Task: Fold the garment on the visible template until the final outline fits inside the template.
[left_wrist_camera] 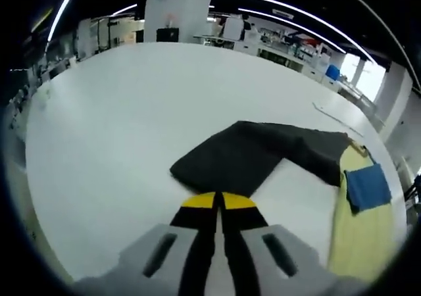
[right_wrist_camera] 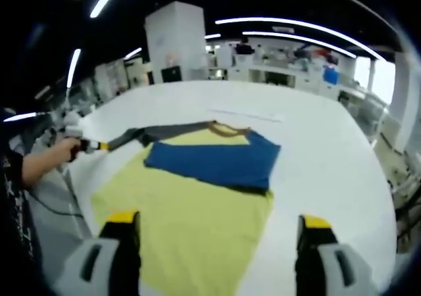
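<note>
The garment is a yellow shirt (right_wrist_camera: pixel 191 223) with a blue chest band (right_wrist_camera: pixel 214 158) and dark grey sleeves, lying flat on the white table (right_wrist_camera: pixel 316 151). In the left gripper view its dark sleeve (left_wrist_camera: pixel 250 154) stretches away from the body, and my left gripper (left_wrist_camera: pixel 218 200) is shut on the sleeve's near edge. In the right gripper view the left gripper (right_wrist_camera: pixel 92 145), held in a person's hand, has that sleeve (right_wrist_camera: pixel 141 135) drawn out to the left. My right gripper (right_wrist_camera: pixel 218 227) is open wide just above the yellow lower part, holding nothing.
A thin pale strip (right_wrist_camera: pixel 247 115) lies on the table beyond the collar. The table's near left edge (right_wrist_camera: pixel 75 197) runs close to the shirt's hem. Benches and shelves stand far behind, with a white pillar (right_wrist_camera: pixel 174 43).
</note>
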A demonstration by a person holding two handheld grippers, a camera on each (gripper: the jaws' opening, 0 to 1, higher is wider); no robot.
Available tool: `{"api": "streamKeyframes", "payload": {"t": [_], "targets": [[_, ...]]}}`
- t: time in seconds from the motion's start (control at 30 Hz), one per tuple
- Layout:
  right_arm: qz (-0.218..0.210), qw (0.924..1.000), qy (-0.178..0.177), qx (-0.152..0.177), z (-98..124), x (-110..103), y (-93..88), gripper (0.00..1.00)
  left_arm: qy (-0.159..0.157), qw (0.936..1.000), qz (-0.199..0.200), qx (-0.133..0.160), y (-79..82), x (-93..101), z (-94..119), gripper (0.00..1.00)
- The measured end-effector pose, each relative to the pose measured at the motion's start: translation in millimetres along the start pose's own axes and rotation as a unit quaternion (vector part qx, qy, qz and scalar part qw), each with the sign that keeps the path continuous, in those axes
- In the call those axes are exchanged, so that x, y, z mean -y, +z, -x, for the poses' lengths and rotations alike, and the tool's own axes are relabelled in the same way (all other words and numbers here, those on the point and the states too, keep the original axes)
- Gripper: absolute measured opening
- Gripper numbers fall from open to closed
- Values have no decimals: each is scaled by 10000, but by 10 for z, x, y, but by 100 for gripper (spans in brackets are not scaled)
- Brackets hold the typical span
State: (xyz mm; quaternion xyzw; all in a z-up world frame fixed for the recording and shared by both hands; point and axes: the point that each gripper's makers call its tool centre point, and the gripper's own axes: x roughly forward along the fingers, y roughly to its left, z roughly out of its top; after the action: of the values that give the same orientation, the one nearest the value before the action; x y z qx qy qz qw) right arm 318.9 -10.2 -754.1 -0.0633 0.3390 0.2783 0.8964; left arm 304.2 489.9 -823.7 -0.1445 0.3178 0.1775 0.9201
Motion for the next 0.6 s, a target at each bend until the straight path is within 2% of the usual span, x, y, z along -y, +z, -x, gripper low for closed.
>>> {"api": "streamKeyframes", "payload": {"t": [0.13,0.27,0.47,0.6], "targets": [[-75,9999,103,44,1,-24,26,99,-135,9999,-55,-38,47,-113,-5,0],[-208,9994,260,104,14,-70,43,99,-151,9983,-556,-78,64,-206,21,0],[-198,9993,310,34,18,-87,8,99,-199,9966,-788,-159,127,-375,38,0],[-228,9991,350,40,18,-104,5,99,-322,9930,-1124,-165,197,-476,-9,0]]}}
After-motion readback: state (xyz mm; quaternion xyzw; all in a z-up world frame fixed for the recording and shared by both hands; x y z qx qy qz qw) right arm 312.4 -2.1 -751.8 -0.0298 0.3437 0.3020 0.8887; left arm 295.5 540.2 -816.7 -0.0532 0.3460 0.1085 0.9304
